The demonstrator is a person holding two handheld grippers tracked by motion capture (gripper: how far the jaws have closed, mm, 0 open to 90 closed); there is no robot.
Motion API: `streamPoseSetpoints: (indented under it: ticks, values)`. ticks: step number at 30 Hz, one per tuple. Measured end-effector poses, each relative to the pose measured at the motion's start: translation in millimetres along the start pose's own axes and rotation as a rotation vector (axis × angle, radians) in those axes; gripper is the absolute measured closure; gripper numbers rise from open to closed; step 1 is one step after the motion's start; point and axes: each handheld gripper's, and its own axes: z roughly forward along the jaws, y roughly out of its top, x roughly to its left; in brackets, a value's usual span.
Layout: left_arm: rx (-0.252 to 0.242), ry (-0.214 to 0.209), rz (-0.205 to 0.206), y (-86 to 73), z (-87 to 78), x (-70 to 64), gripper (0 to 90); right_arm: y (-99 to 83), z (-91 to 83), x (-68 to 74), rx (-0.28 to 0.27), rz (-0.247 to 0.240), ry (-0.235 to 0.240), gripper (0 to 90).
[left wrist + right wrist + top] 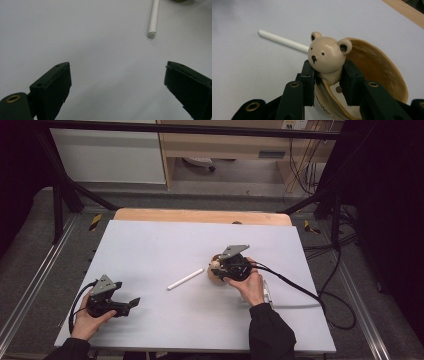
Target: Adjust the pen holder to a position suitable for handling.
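The left tool sits low at the near left of the pale grey worktop, held in the person's left hand. Its jaws stand wide apart with nothing between them, and in the left gripper view the left tool looks over bare worktop toward the near end of a thin white stick.

Farther in, about mid-worktop, that thin white stick lies flat. Its long axis runs on a diagonal, near end toward the left, far end toward the right and pointing at the bear piece.

Just beyond the stick's far end, right of centre, the right tool is held in the person's right hand. It is clenched on a small beige bear-headed figure with a curved shell-like back. In the right gripper view the right tool pinches the bear-headed figure at the neck, one jaw on each side. The head stands upright above the jaws with its face turned toward the camera and slightly left. The curved tan shell spreads behind and to the right. The white stick lies behind the head, just beside it; whether they touch I cannot tell.
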Motion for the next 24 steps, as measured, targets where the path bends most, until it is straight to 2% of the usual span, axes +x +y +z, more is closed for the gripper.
streamPoseSetpoints:
  ticks: [10,22,24]
  values:
    - [-0.001,-0.001,0.001,0.2,0.0,-0.1,7.3,-1.7,10.2,6.6,0.026,0.001,0.0,66.5]
    - [0.002,-0.001,0.004,0.0,0.3,-0.7,7.3,-4.6,14.0,12.1,0.005,-0.003,-0.015,66.1]
    - [0.002,-0.002,0.007,0.1,0.0,-0.7,7.3,-4.6,14.1,12.1,0.002,0.002,-0.014,63.8]
